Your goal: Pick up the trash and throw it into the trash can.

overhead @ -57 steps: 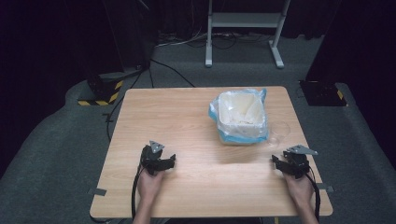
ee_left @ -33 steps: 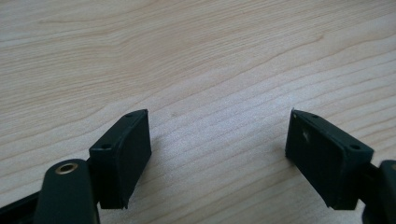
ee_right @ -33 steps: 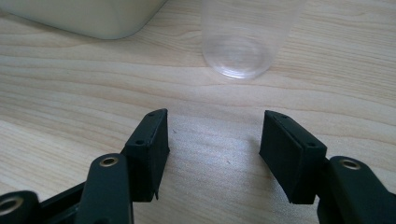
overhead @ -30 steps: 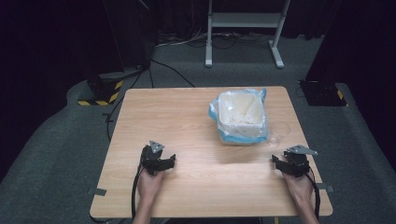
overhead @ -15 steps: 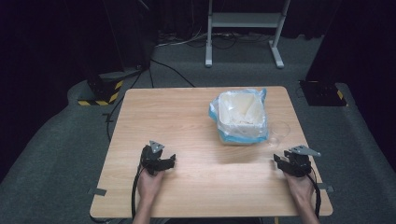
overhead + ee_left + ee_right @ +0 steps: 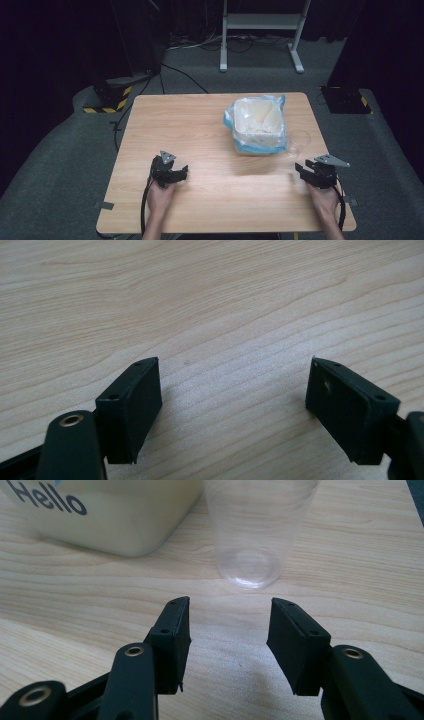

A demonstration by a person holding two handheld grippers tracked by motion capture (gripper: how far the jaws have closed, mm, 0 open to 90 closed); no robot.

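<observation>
- The high view looks forward and down from above the near edge of the table (image 6: 200,120), taking in the whole top and the dark floor beyond.
- The left gripper view sits low and close to the table (image 6: 210,300), facing bare wood.
- The right gripper view, equally low, faces the clear cup (image 6: 257,530) on the table (image 6: 350,580); the high view shares this cup (image 6: 299,142).

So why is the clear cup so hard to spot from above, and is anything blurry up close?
In the high view the clear cup nearly vanishes against the brightly lit table, while the surroundings fall dark. In the right gripper view it is plainer, soft shadow under the jaws. In the left gripper view the wood grain is crisp and the near hinge blurs.
</observation>
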